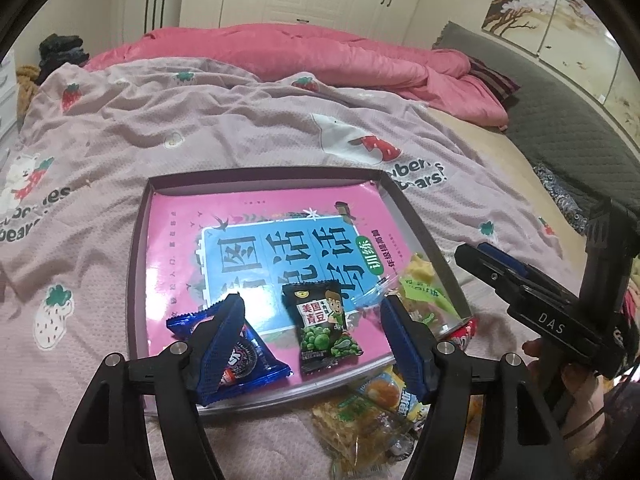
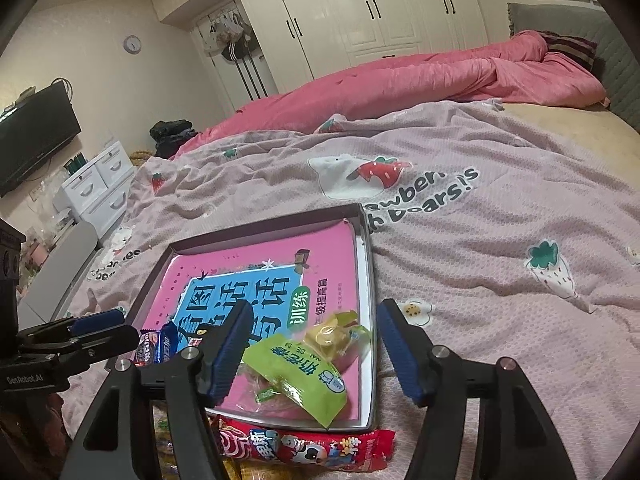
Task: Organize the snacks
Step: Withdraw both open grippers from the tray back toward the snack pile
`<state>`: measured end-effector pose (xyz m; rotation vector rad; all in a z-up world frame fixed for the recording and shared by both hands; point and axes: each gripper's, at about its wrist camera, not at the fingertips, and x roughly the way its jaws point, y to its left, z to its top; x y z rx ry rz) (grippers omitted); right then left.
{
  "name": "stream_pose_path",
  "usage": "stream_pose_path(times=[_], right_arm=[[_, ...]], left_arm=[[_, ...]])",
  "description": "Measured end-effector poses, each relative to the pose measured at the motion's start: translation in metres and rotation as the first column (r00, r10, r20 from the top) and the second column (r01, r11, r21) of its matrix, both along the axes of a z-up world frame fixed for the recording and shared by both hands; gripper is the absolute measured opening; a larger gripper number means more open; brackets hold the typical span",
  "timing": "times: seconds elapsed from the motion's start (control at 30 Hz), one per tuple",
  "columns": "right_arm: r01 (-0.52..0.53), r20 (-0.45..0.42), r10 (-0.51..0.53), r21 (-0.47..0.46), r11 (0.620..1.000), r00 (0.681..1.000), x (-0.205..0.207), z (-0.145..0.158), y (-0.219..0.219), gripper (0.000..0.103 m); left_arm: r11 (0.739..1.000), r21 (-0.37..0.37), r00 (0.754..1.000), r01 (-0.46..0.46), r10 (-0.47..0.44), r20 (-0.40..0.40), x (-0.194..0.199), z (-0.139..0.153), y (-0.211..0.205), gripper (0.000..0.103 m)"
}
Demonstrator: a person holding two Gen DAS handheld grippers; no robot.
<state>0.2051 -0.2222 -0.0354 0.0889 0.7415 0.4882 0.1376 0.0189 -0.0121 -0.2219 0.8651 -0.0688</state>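
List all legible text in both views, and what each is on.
"DAS": right gripper body.
"GenRobot.AI": left gripper body.
"美国青豆": black pea packet.
"训练": book cover; its large title is partly covered.
"bears!": blanket; the rest of its print is cut off.
Green packet, red packet, blue packet: too blurred.

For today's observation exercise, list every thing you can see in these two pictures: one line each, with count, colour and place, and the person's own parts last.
tray: one, grey, on the bedspread
book: one, pink and blue, flat inside the tray
blue packet: one, blue, tray's near left
black packet: one, black and green, tray's near middle
green packet: one, green, tray's near right
red packet: one, red, just outside the tray's near edge
bedspread: one, lilac with strawberries
quilt: one, pink, far side
wardrobe: one, white
left gripper: black and blue, open over the black packet
right gripper: black and blue, open over the green packet
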Motion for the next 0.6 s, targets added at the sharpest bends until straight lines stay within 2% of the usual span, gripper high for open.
stream_pose_path(times=[0.6], right_arm=[[-0.006, 0.050, 0.005, 0.006, 1.000, 0.999, -0.021, 0.019, -0.006, 0.070]], left_arm=[[1.000, 0.010, 1.000, 0.010, -0.011, 0.016, -0.017, 0.014, -0.003, 0.073]])
